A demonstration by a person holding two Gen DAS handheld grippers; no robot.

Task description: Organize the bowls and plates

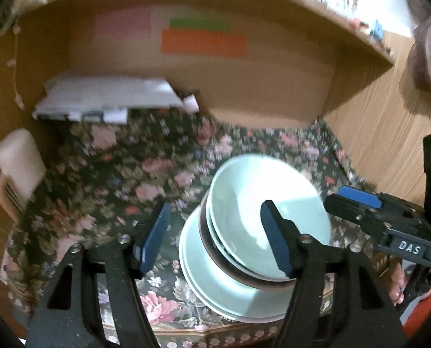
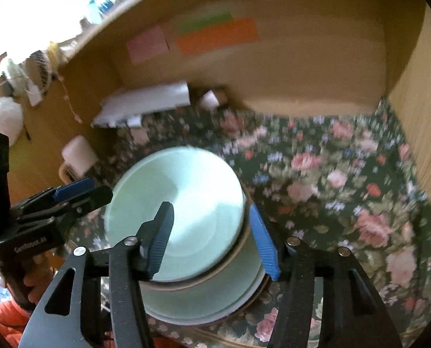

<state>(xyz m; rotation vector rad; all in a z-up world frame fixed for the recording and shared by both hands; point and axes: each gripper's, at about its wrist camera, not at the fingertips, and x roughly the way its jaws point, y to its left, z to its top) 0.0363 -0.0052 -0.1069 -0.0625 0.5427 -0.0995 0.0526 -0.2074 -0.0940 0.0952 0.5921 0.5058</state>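
Straddling the stacked pale green bowls (image 2: 175, 211) with our right tool (image 2: 212, 242), fingers spread wide.
"DAS" reads on it; our left tool (image 1: 218, 236) gapes wide beside, over the floral tabletop (image 1: 105, 179).

"DAS" on right tool (image 1: 357, 203) body, other lettering blurred

Both tools point forward and down, side by side. The left tool (image 1: 215, 232) has its jaws spread wide. The right tool (image 2: 212, 237) also stands parted, its blue-padded fingers (image 2: 263, 243) well apart.
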